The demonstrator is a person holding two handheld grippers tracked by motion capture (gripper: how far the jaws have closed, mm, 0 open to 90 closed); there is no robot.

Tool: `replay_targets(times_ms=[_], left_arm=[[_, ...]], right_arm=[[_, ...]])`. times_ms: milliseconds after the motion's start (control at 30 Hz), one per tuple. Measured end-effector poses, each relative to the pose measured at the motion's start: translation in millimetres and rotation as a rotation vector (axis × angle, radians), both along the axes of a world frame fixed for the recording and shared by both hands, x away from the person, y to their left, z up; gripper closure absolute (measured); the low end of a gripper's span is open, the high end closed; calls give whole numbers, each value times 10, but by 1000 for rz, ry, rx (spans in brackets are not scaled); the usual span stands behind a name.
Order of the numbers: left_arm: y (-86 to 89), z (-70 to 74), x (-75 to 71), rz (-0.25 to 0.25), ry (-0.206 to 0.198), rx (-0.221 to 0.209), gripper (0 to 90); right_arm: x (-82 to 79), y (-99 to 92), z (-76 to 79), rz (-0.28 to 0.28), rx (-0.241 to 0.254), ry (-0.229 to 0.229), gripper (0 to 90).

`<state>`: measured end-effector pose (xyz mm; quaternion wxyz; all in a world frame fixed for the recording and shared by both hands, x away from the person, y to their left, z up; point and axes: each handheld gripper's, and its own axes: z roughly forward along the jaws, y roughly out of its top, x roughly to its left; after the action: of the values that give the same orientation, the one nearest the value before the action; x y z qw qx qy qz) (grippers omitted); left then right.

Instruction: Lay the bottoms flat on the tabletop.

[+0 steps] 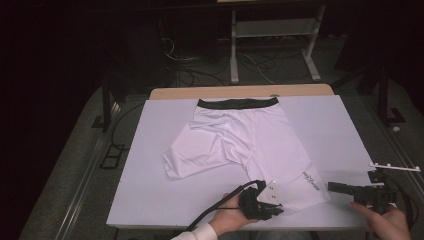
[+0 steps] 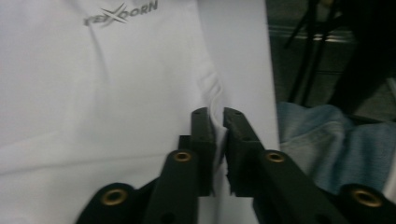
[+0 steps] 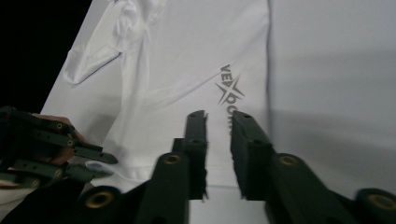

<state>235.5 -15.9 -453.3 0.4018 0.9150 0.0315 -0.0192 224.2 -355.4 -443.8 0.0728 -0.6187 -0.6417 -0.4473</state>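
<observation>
A pair of white stretch-fabric shorts with a black waistband [image 1: 240,137] lies flat on the white-covered bench [image 1: 150,190], the waistband at the far edge and the two legs running toward the person. The long axis of the garment thus runs from far to near, with the printed leg (grey logo [image 3: 229,91] near its hem) slanting toward the right gripper's side; the other leg is folded up and lies short.

The left gripper [image 2: 218,140] stands at the near hem of the printed leg. Its jaws are narrow, and a raised ridge of white cloth sits between them; whether the pads press it or have let it slack cannot be told for certain, though the fabric puckers just ahead of the tips as if pinched. From these jaws the leg extends straight ahead and to their left, the logo lying well forward of them.

The right gripper [image 3: 219,126] hovers over the same hem, its jaws narrow with a bare gap and nothing between them. The logo lies just ahead of the tips, and the hem edge passes beneath the jaws, crosswise to them. In the high view this gripper [image 1: 336,187] lies just beside the outer corner of the hem, off the cloth.

Judged from this layout, both jaws are near the hem, the left being the nearer, since it already straddles the cloth; the coming move turns on the right jaws meeting the hem's corner.
</observation>
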Motion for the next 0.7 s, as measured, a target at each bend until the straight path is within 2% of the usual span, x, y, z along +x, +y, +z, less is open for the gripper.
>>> replay_targets(times_ms=[33, 100, 167, 300, 467, 567, 667, 700], left_arm=[[11, 5, 7, -17, 39, -10, 717], [31, 29, 1, -19, 68, -26, 608], [54, 63, -10, -6, 66, -30, 511], [105, 112, -13, 35, 53, -35, 355], [192, 195, 42, 80, 20, -38, 200], [247, 233, 92, 104, 35, -48, 124], [293, 251, 138, 128, 41, -49, 36], [307, 255, 155, 131, 48, -44, 0]], right_arm=[[-12, -6, 13, -8, -7, -6, 690], [-29, -4, 38, -14, -41, -28, 630], [-29, 8, 57, -16, -74, -47, 569], [-18, 57, 87, -9, -97, -75, 450], [-2, 115, 125, 23, -139, -117, 306], [15, 158, 139, 38, -184, -139, 198], [33, 193, 162, 40, -195, -154, 117], [41, 202, 169, 48, -195, -161, 58]])
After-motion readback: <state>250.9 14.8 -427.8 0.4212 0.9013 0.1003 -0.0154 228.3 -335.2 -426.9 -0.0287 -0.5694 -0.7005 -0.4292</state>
